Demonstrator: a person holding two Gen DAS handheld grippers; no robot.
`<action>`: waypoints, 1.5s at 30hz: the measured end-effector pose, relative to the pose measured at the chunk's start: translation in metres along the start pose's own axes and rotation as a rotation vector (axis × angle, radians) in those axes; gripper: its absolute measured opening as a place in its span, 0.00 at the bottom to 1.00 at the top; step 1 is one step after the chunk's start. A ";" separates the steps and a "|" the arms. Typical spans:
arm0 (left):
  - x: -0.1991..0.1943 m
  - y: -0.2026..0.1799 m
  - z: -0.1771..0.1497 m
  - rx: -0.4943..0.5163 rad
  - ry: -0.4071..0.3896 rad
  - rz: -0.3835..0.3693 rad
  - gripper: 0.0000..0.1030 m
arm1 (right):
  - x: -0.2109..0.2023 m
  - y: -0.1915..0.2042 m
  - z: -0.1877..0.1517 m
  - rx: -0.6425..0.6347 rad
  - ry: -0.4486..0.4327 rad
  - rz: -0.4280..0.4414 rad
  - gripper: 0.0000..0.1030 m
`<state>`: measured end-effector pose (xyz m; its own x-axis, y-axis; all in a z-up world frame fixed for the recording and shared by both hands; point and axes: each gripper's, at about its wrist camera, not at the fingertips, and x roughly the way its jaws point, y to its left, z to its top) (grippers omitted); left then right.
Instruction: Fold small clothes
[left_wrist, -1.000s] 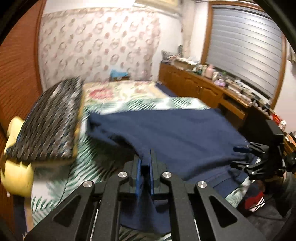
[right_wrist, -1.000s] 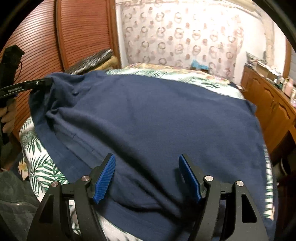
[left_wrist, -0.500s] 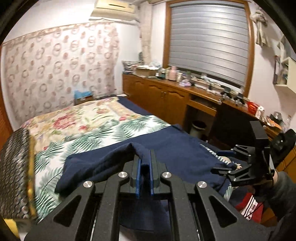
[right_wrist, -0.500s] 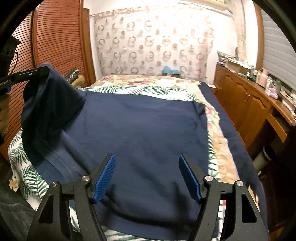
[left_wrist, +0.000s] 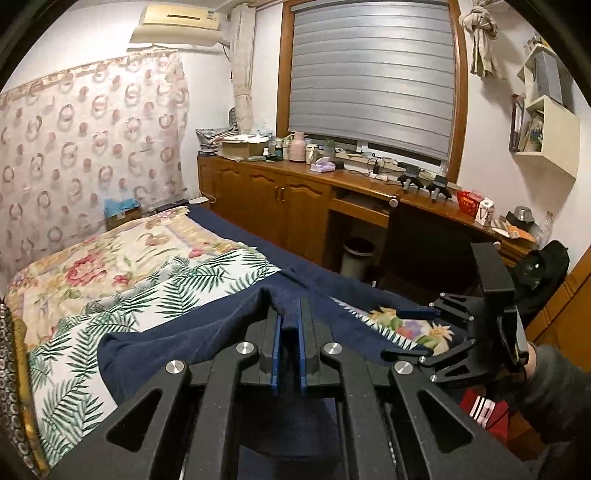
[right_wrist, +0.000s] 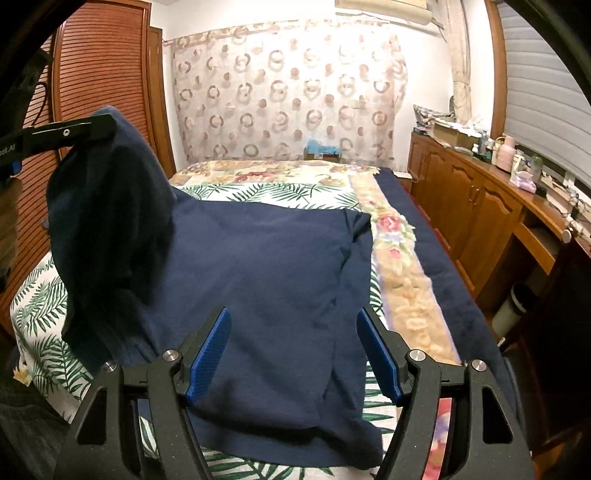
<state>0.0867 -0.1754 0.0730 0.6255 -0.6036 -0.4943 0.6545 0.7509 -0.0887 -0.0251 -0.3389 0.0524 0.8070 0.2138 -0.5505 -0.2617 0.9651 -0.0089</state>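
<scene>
A navy blue garment lies spread on the bed's leaf-print sheet. My left gripper is shut on a pinched fold of the navy garment. In the right wrist view the left gripper holds that left side lifted above the bed, and the cloth hangs from it in a drape. My right gripper stands open over the garment's near edge with nothing pressed between its blue pads. From the left wrist view the right gripper shows at the bed's right side, held by a hand in a grey sleeve.
A floral quilt covers the far bed. A long wooden cabinet with clutter on top runs along the right wall, with a waste bin below it. Louvred wooden doors stand on the left. A patterned cushion lies at the bed's left edge.
My left gripper has risen and swung rightward with the garment's side in it, lifting the cloth off the sheet. The right gripper stayed open and shifted slightly.
</scene>
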 end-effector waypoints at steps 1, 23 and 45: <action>0.005 0.001 0.000 -0.004 0.015 -0.003 0.08 | -0.001 0.001 -0.001 0.001 -0.001 0.001 0.70; 0.001 0.070 -0.096 -0.150 0.130 0.208 0.73 | 0.063 0.023 0.028 -0.057 0.063 0.118 0.70; -0.010 0.086 -0.128 -0.233 0.139 0.266 0.73 | 0.098 0.030 0.049 -0.150 0.187 0.241 0.13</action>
<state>0.0820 -0.0701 -0.0406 0.6868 -0.3491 -0.6376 0.3527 0.9270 -0.1276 0.0720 -0.2817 0.0396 0.6049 0.3878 -0.6955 -0.5192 0.8543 0.0248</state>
